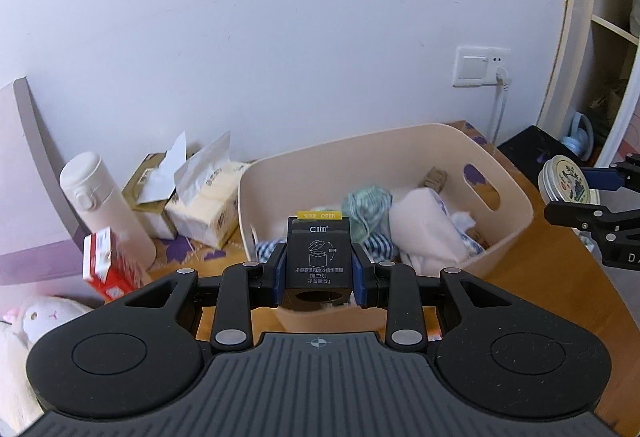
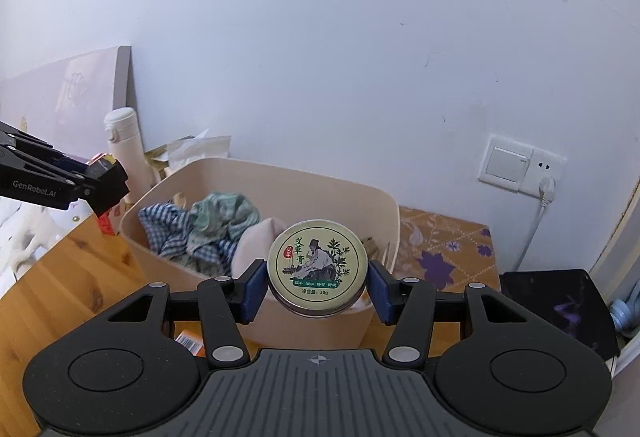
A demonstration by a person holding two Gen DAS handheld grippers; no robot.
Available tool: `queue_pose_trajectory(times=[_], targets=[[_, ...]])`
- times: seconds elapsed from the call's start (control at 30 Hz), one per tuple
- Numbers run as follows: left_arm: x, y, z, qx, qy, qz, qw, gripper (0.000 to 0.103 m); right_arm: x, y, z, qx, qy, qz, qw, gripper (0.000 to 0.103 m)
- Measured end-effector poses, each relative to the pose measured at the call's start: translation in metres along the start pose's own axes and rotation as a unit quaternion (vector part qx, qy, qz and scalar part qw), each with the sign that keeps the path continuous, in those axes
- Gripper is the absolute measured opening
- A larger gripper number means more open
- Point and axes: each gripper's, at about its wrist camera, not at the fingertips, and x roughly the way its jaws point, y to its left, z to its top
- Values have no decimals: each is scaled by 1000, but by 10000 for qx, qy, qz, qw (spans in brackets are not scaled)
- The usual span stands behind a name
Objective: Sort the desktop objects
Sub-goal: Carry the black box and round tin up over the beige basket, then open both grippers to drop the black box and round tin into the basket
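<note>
Left gripper point(image 1: 319, 271) clamps a black box point(image 1: 319, 257), its base cut off by the fingers, above the near rim of the bin point(image 1: 400, 145); bin contents are jumbled cloth. Right gripper point(image 2: 317, 283), half-open, grips a tin point(image 2: 317, 267) before that bin.

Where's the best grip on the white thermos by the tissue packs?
Take the white thermos across its straight body below the lid, coming from the front right. It leans, so tilt the jaws to match; the red box crowds its base and the tissue packs flank it.
</note>
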Motion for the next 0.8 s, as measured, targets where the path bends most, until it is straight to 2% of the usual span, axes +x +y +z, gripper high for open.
queue_pose_trajectory(times=[0.53,0.8], targets=[[72,0,28,-58,274,240,9993,32,66,-23,28,-146,179,72,9997,51],[107,-5,31,76,635,358,9973,32,105,-31,26,-23,637,180,9978,51]])
